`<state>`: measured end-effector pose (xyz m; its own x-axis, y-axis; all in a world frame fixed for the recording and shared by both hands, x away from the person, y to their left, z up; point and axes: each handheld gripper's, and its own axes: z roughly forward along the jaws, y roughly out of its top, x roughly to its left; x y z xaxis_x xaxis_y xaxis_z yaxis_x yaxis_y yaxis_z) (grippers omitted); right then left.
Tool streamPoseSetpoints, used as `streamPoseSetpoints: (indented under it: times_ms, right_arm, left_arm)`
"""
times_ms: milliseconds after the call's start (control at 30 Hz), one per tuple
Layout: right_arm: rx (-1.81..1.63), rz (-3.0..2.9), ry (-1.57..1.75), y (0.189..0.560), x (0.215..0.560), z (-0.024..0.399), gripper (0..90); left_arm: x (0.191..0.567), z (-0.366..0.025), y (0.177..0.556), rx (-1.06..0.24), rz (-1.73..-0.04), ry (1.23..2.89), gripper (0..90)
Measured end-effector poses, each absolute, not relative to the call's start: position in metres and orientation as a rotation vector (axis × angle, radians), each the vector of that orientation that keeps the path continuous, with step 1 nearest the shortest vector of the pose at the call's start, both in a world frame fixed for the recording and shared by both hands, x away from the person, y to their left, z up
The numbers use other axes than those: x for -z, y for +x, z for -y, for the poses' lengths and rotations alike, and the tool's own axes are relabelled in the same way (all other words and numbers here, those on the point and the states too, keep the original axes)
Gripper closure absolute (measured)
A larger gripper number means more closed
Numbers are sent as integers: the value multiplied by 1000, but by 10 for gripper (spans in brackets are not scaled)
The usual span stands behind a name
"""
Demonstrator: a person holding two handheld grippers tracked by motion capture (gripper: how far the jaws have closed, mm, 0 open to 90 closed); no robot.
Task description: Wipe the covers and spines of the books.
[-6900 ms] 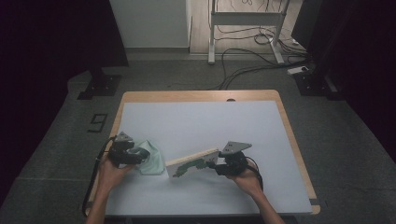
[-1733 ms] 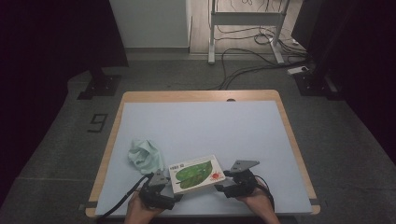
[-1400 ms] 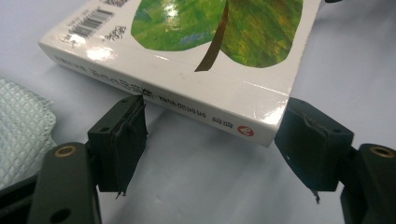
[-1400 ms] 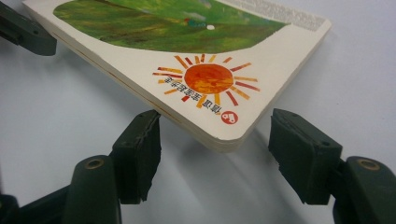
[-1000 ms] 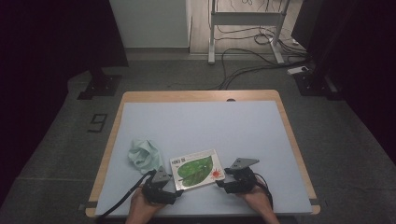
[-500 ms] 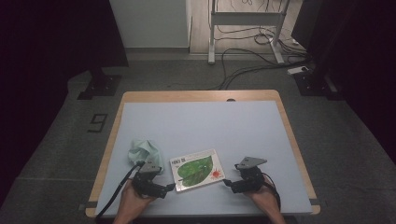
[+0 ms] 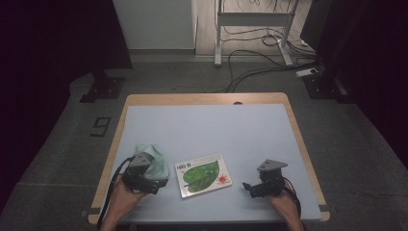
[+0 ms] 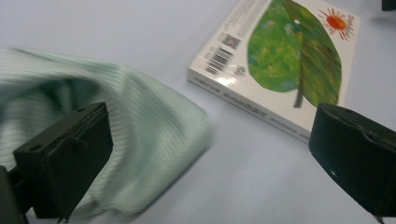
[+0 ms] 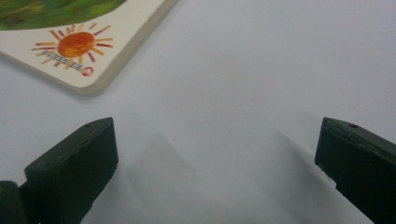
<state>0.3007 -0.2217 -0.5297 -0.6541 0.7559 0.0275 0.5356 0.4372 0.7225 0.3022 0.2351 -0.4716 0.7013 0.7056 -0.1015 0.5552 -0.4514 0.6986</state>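
High view: the left gripper sits near the front-left of the desk, over the near edge of a crumpled pale green cloth, and the right gripper sits near the front-right. Between them a picture book with a big green leaf and a small red sun on its cover lies flat, slightly skewed, just beside the cloth and apart from both grippers.

In the left gripper view the jaws stand wide with nothing clamped between them; they have just been opening. The cloth lies under and behind the left-hand jaw, though whether that jaw touches it I cannot tell, and the book, spine and barcode toward the camera, lies beyond the other jaw. In the right gripper view the jaws are likewise spread wide over bare desk, having just been opening, with only the book's sun corner ahead and to one side.

The far half of the desk is bare, giving ample room. The book rests a short way in from the front edge; the right gripper has open surface toward the right edge.

Compared with a second ago, both grippers have let go of the book and drawn apart to either side; it now lies free. The cloth is where it was.
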Motion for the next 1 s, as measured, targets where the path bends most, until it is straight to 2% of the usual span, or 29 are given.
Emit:
streamPoseSetpoints:
  times_ms: [300, 533, 667, 1000]
  right_arm:
    - [-1020, -2384, 1126, 300, 537, 225, 0]
    - [-1019, -2379, 1123, 300, 537, 225, 0]
    - [-1018, -2376, 1122, 300, 537, 225, 0]
    - [-1018, -2374, 1122, 300, 537, 225, 0]
  left_arm:
    - [455, -252, 321, -318, -1010, 2171, 1]
    - [447, -264, 340, -358, -1028, 2185, 62]
    - [457, -267, 354, -340, -1042, 2199, 121]
    - [500, -268, 373, -266, -1108, 2196, 147]
